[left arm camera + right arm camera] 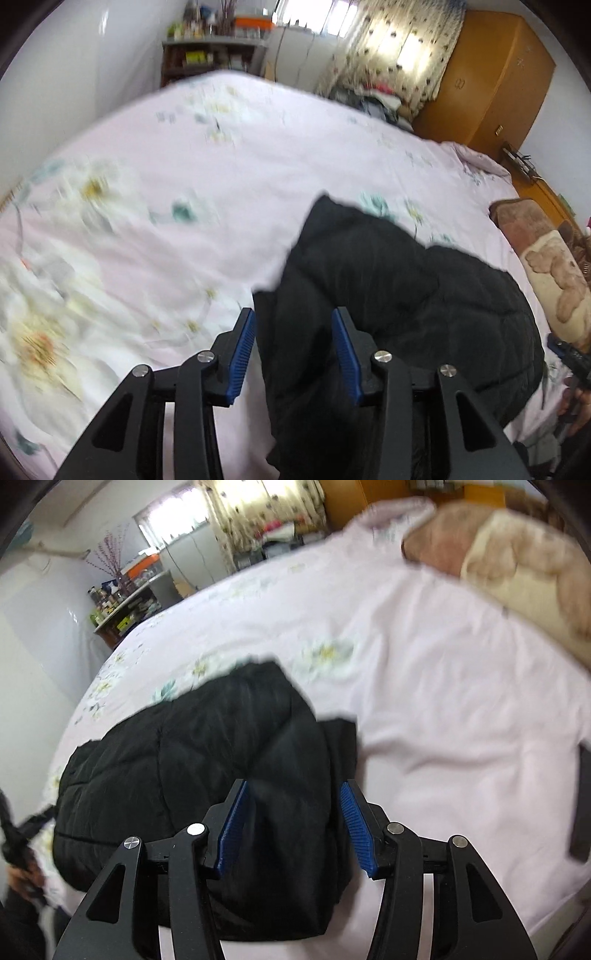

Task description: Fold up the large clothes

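Black jacket lies bunched on bed, near its front edge. Left gripper jaws apart, above jacket's left edge, holding nothing. Right gripper jaws apart over jacket's right part. Blanket beyond, well apart.

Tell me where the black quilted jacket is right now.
The black quilted jacket lies bunched on the pink floral bedsheet at the bed's near edge, directly ahead of both open tongs, with the brown teddy-bear blanket farther right.
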The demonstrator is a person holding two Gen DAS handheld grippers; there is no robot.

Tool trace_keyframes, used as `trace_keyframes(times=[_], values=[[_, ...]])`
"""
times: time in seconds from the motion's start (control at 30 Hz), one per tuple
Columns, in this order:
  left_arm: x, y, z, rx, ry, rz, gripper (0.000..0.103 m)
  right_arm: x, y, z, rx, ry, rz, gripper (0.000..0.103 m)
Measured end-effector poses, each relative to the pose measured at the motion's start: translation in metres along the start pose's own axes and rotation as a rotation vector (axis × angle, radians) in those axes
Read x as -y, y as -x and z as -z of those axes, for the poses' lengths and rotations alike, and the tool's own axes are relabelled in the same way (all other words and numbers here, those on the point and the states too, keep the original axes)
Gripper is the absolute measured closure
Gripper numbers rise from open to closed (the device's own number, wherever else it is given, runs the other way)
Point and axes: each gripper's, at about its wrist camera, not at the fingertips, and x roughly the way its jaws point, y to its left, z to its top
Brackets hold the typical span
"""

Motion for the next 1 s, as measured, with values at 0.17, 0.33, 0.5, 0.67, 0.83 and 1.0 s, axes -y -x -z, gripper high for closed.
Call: trace_keyframes(times=[0.17,0.33,0.5,0.67,0.83,1.0], values=[[0.041,-0.024,-0.03,0.043,-0.116,0.033,0.058,-0.023,-0.018,-0.022,0.033,0.045,-0.029,0.051],[0.055,-0.087,-0.031,-0.031,-0.156,-0.043,0.058,-0.042,-0.077,-0.026,-0.066,0.116,0.009,0.051],[0.047,-0.096,-0.021,-0.046,-0.123,-0.028,0.054,-0.032,-0.096,-0.015,-0.116,0.132,0.023,0.051],[0.057,-0.058,-0.02,-0.007,-0.157,-0.04,0.055,-0.044,-0.055,-0.012,-0.069,0.145,0.035,0.051],[0.075,0.005,0.007,0.043,-0.217,-0.017,0.054,-0.062,-0.003,0.014,-0.017,0.184,0.008,0.051],[0.09,0.049,0.044,0.034,-0.221,-0.001,0.051,-0.085,0.038,0.054,-0.005,0.216,0.024,0.051]])
